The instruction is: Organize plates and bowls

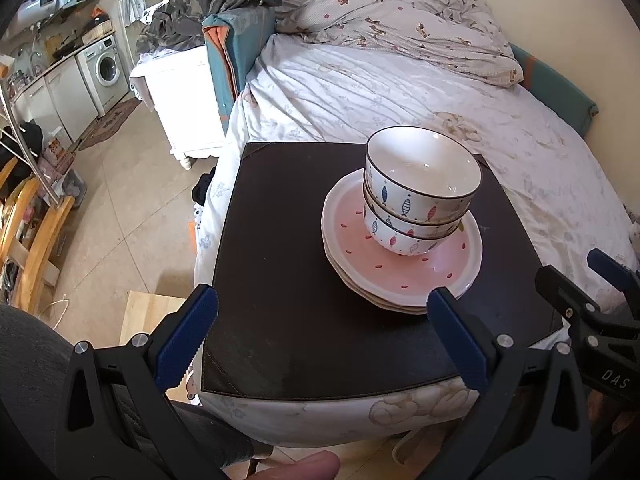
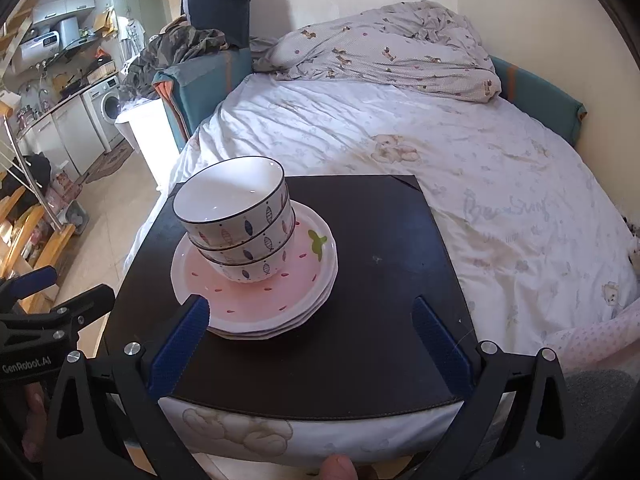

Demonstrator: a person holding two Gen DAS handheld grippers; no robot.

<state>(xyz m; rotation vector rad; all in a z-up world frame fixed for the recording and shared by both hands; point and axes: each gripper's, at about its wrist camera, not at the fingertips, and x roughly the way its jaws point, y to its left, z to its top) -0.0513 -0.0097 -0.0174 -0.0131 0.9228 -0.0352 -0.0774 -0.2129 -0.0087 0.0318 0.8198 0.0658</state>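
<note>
Three white bowls with fish patterns are stacked inside one another on a stack of pink plates. The plates rest on a dark mat laid on the bed's near end. My left gripper is open, hovering over the mat's front, its right finger just in front of the plates' rim. Further right, my right gripper is open too, its left finger close to the plates' front edge. Nothing is between either pair of fingers.
The bed with a crumpled duvet stretches behind the mat. A white cabinet stands left of the bed. The floor, a washing machine and wooden shelves lie to the left. A person's fingertip shows at the bottom.
</note>
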